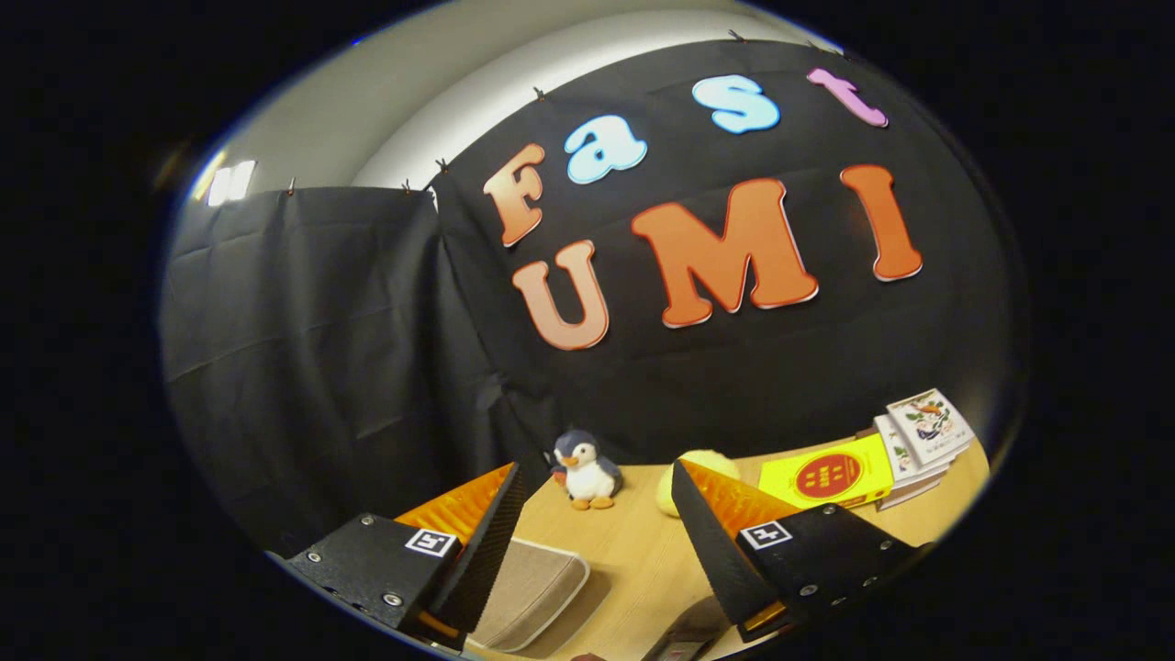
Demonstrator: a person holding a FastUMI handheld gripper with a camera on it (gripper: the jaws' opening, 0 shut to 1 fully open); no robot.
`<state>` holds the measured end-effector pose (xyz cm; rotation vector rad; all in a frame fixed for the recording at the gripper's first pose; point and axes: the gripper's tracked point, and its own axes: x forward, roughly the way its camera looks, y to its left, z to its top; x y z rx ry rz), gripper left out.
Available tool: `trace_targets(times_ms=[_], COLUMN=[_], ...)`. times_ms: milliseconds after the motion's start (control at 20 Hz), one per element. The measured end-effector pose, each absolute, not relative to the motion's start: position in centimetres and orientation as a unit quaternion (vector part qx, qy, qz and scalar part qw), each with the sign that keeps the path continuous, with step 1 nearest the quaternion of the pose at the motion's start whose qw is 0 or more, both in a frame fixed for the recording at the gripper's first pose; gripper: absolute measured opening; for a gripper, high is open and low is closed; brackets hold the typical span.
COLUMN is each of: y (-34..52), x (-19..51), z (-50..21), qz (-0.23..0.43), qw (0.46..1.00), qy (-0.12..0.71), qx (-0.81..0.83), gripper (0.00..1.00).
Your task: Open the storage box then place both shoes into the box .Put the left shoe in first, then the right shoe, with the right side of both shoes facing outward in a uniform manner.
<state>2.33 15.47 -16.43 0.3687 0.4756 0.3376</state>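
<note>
Gripper [597, 542]: fingers spread wide, nothing between them, tilted up toward the booth wall.
Box [532, 588]: the beige, rounded-corner thing low between the fingers, by the left one — likely the storage box lid, partly hidden.
Shoes: a dark shape [684, 638] below the right finger — cannot tell.
Handling: lid looks light, stiff, smooth — take it by the rim.
Beyond: penguin [586, 470], books [918, 431].

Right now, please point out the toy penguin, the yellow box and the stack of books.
Toy penguin [587, 474]: gripper view, on its white belly.
Yellow box [826, 476]: gripper view, on its red round mark.
Stack of books [925, 424]: gripper view, on the top cover.
</note>
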Motion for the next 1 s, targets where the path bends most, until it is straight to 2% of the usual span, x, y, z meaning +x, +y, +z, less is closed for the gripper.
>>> trace_targets(times_ms=[200,600,1000], y=[19.7,26.2,29.6], x=[-0.3,-5.2,-7.9], z=[-21.7,-31.1,-38.1], qz=[0.21,0.253,0.258], qw=[0.894,0.785,0.721], qy=[0.325,0.472,0.546], qx=[0.226,0.312,0.34], gripper=[0.96,0.96,0.97])
